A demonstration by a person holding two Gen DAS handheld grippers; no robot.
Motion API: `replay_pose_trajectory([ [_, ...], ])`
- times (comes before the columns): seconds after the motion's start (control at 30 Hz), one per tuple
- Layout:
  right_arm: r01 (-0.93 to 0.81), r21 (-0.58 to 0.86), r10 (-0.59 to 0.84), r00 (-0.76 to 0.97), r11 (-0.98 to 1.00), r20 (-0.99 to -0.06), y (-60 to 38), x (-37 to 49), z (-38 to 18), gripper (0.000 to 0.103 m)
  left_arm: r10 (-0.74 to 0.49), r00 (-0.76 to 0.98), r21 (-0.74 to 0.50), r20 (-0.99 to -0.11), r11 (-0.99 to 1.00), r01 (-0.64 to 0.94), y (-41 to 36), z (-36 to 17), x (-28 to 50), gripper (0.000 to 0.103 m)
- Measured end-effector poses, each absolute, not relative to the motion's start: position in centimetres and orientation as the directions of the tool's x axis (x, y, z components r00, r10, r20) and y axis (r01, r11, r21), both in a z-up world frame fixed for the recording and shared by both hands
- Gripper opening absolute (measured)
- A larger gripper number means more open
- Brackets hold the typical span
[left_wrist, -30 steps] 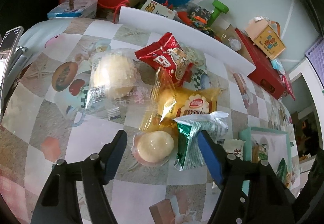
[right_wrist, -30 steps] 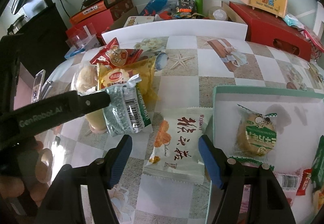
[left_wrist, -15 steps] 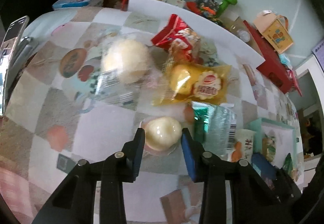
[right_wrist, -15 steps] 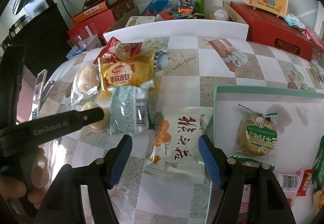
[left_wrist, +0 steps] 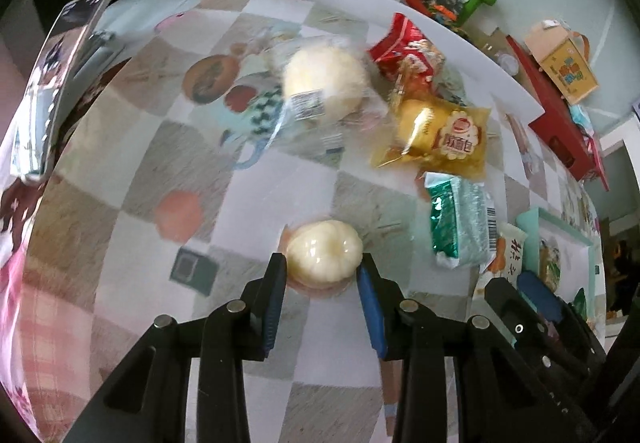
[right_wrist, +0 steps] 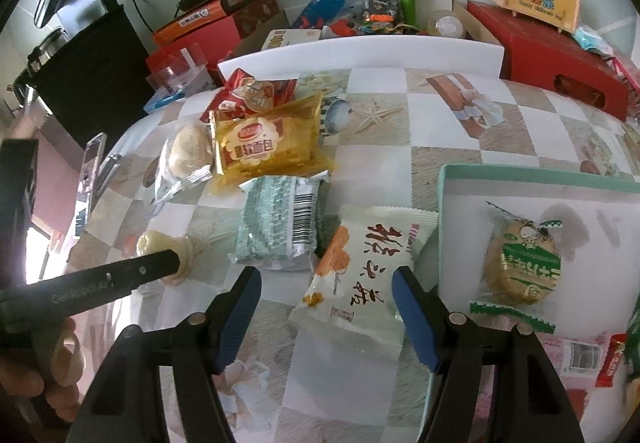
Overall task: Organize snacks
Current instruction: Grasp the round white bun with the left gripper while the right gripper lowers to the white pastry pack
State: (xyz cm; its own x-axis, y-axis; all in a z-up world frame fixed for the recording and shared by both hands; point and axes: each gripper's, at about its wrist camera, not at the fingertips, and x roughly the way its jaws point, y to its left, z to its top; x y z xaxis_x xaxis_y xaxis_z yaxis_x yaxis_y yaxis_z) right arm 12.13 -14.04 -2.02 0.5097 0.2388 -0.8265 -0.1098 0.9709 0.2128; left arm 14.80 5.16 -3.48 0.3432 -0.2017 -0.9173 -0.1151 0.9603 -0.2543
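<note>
**Left fingers close on a small pale cake while the pile waits**

While the tabletop (right_wrist: 452,131) fills most of both views with its checked cloth, the tray (right_wrist: 536,183) at the right edge of the right wrist view is the next largest thing, with a green-labelled biscuit (right_wrist: 520,263) lying inside it. A white packet (right_wrist: 360,283) lies just left of the tray, its upper corner overlapping the rim, low in the middle of the frame. Above it, a yellow bread pack (right_wrist: 260,147), a red pack (right_wrist: 256,91), a clear-wrapped bun (right_wrist: 188,151) and a green packet (right_wrist: 280,227) lie touching or overlapping in a loose pile.

The right gripper (right_wrist: 326,307) is spread wide, its fingers either side of the white packet's lower half, grasping nothing. The left gripper (left_wrist: 322,277) is drawn in on the cake (left_wrist: 325,250), lower centre of the left wrist view; the pads look to be touching its sides, and I cannot tell whether it has left the cloth.

That cake looks light, soft and glossy in thin wrap, so it would likely dent or slide under hard pressure. Holding across its widest middle, gently, seems best. The white packet is flat and puffy; pinching its crimped edge should serve better than squeezing its belly.
</note>
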Motion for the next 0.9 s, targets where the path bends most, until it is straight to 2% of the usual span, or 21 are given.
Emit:
replay_pose_trajectory([
  [0.2, -0.088, 0.211, 0.225, 0.524, 0.974, -0.822, -14.1, 12.3, -2.0, 0.071, -0.212, 0.333, -0.267, -0.919, 0.955, -0.129, 6.1, -3.3, 14.0, 0.037],
  [0.57, -0.062, 0.078, 0.099, 0.576, 0.995, -0.811, -13.4, 12.5, -2.4, 0.068, -0.208, 0.323, -0.263, -0.923, 0.955, -0.136, 5.7, -3.3, 14.4, 0.037],
  [0.67, -0.060, 0.071, 0.093, 0.581, 0.996, -0.809, -13.3, 12.6, -2.5, 0.062, -0.209, 0.323, -0.264, -0.923, 0.955, -0.137, 5.7, -3.4, 14.4, 0.037],
  [0.9, -0.077, 0.035, 0.074, 0.587, 0.996, -0.806, -13.0, 12.5, -2.7, 0.058, -0.203, 0.321, -0.257, -0.925, 0.957, -0.136, 5.6, -3.5, 14.4, 0.037],
])
